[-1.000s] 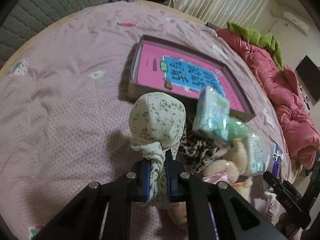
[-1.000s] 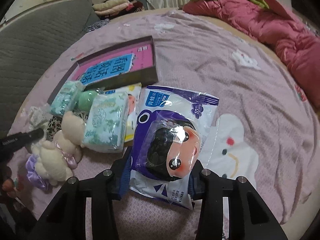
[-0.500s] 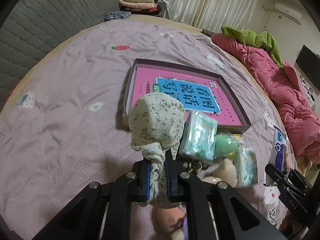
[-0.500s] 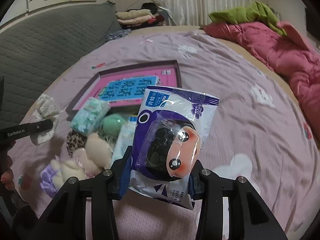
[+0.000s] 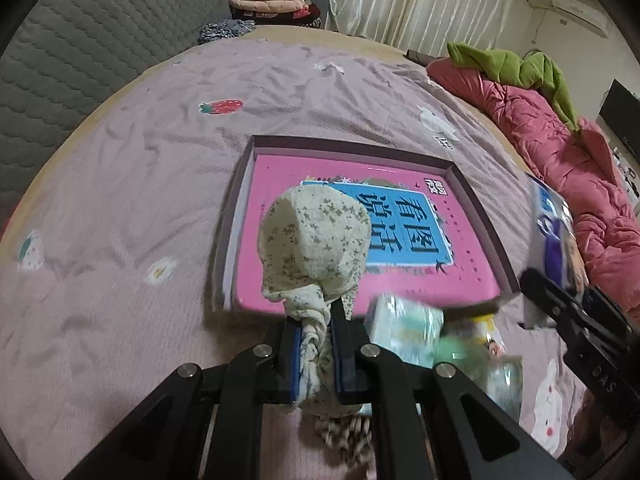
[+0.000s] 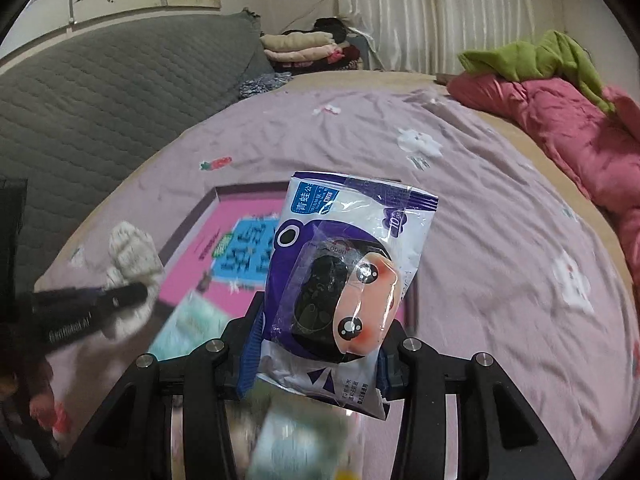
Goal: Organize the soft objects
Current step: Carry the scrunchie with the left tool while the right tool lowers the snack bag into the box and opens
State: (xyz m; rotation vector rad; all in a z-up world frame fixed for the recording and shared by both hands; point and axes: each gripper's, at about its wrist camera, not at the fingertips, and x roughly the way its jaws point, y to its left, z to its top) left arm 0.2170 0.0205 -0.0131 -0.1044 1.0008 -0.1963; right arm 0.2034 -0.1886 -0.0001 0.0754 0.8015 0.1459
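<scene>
My left gripper [image 5: 316, 320] is shut on a cream floral cloth bundle [image 5: 316, 240] and holds it up in front of the open box [image 5: 236, 220] with a pink and blue book inside. My right gripper [image 6: 320, 344] is shut on a purple and white wipes packet [image 6: 344, 272] and holds it above the box [image 6: 200, 216]. In the left wrist view the right gripper [image 5: 560, 300] with the packet [image 5: 554, 232] is at the right. In the right wrist view the left gripper [image 6: 136, 294] with the bundle [image 6: 132, 252] is at the left.
Tissue packs [image 5: 404, 332], a green soft ball [image 5: 456, 350] and a leopard cloth [image 5: 344, 440] lie on the pink bedsheet just below the box. A red quilt [image 5: 560, 140] with green cloth lies at the right. A grey headboard [image 6: 120, 80] is at the left.
Both grippers have risen and moved forward toward the box with their loads. The pile of soft things has slid toward the bottom of both views.
</scene>
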